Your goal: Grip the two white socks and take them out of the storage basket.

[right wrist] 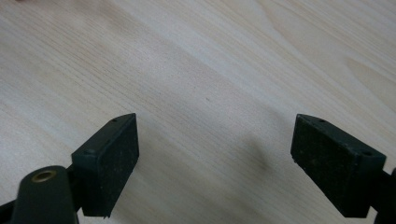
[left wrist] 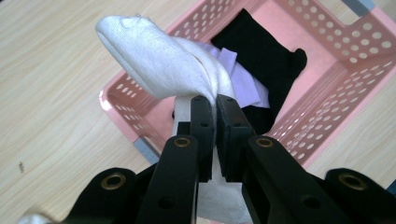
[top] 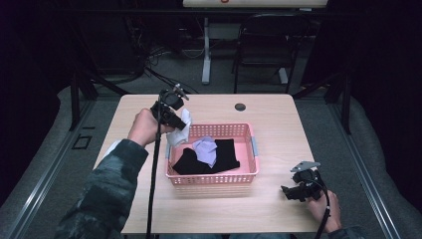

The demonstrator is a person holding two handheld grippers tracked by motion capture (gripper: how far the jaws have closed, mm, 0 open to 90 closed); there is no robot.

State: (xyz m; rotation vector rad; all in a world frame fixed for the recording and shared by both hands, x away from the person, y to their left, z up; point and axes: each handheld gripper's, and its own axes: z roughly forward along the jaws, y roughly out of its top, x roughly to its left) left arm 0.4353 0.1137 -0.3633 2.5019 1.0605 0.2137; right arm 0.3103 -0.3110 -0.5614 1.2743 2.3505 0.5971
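Pale wood table (top: 278, 119) lies under your hands, with dark floor and a chair behind it. Your left gripper (left wrist: 215, 100) has its jaws pressed together on a white sock (left wrist: 159, 63), held up above the left rim of the pink basket (top: 249, 172); the sock's toe arches over and out past that rim. Inside the basket lie black garments (top: 226, 154) with a pale lilac cloth (top: 205, 149) on top. Your right gripper (right wrist: 215, 163) rests low at the table's near right corner, well apart from the basket, its jaws spread wide over bare wood.
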